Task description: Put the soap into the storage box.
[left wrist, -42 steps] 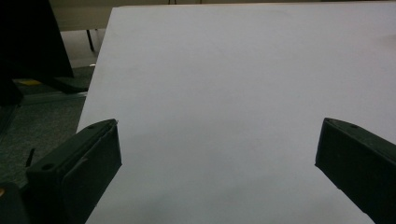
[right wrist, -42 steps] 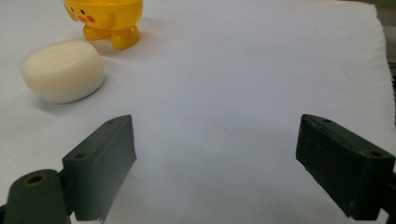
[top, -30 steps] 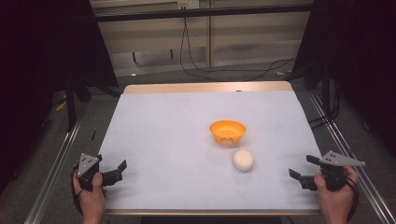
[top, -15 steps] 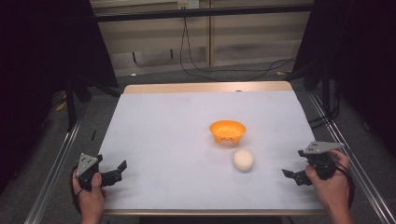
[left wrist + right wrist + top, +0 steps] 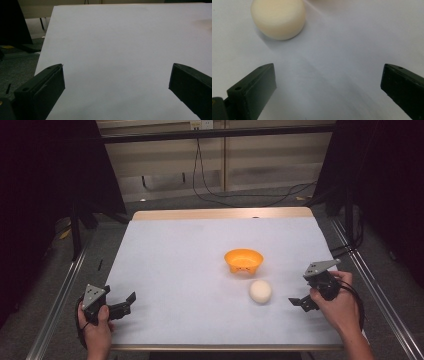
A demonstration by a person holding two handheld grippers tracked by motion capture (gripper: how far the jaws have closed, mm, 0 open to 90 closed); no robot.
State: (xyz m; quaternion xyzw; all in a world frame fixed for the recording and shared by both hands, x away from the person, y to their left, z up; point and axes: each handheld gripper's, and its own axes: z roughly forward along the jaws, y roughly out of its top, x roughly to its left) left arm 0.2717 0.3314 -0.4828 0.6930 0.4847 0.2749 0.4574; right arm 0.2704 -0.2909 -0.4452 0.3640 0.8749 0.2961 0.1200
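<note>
A cream-white round object (image 5: 260,291) lies on the white table sheet (image 5: 190,270), just in front of a small orange bowl (image 5: 243,261). My right gripper (image 5: 300,302) hovers a little to the right of the round object and points toward it; its jaws have just been opening and stand wide with nothing between them. In the right gripper view the cream object (image 5: 278,18) sits ahead, up and to the left, outside the jaws. My left gripper (image 5: 127,304) rests near the table's front left corner, open and empty, facing bare sheet (image 5: 120,50).
Metal rails run along both sides of the table (image 5: 60,295). Cables (image 5: 240,195) lie on the floor beyond the far edge. Dark curtains stand at the left and right. Bare sheet stretches across the table's left half.
My right gripper has moved left and forward from the table's right edge toward the cream object, and its jaws have spread. The left gripper, the bowl and the cream object have stayed put.
</note>
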